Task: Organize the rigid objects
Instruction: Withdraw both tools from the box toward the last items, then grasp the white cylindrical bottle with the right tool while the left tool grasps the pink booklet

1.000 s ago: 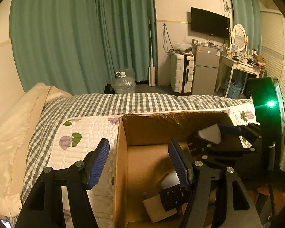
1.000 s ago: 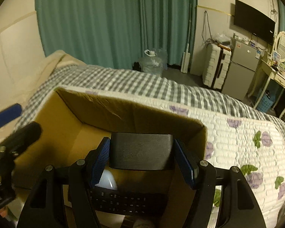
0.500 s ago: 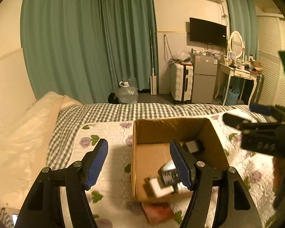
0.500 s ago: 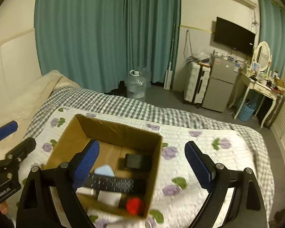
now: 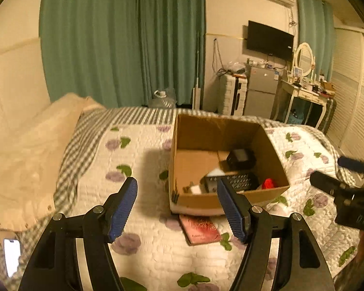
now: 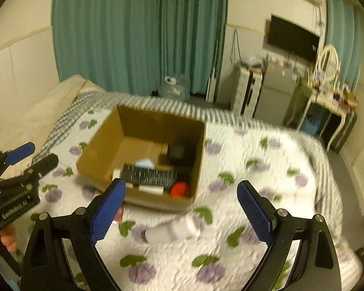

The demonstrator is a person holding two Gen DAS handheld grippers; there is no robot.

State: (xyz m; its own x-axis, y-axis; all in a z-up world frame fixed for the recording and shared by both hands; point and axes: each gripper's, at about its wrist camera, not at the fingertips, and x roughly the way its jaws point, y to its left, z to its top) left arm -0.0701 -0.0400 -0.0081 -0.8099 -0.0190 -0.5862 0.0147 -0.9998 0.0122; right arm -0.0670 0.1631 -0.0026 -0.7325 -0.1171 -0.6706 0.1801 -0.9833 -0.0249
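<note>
Both the left gripper [image 5: 176, 207] and right gripper [image 6: 182, 209] gape empty. Next, straddle the white bottle [image 6: 172, 229] squarely, then lift it into the cardboard box [image 6: 194, 155]

A: What hides under the cardboard box [image 5: 230, 198]?

B: Part of a reddish booklet [image 5: 199, 226]; only its near end shows. Inside the box, the white things beside the black remote [image 5: 237, 181] are too smeared to name.

A: And in front of the box, in the right wrist view?

B: A white object [image 6: 172, 230], blurred. Left of the box, a phone [image 5: 11, 254] is cut by the picture's edge.
</note>
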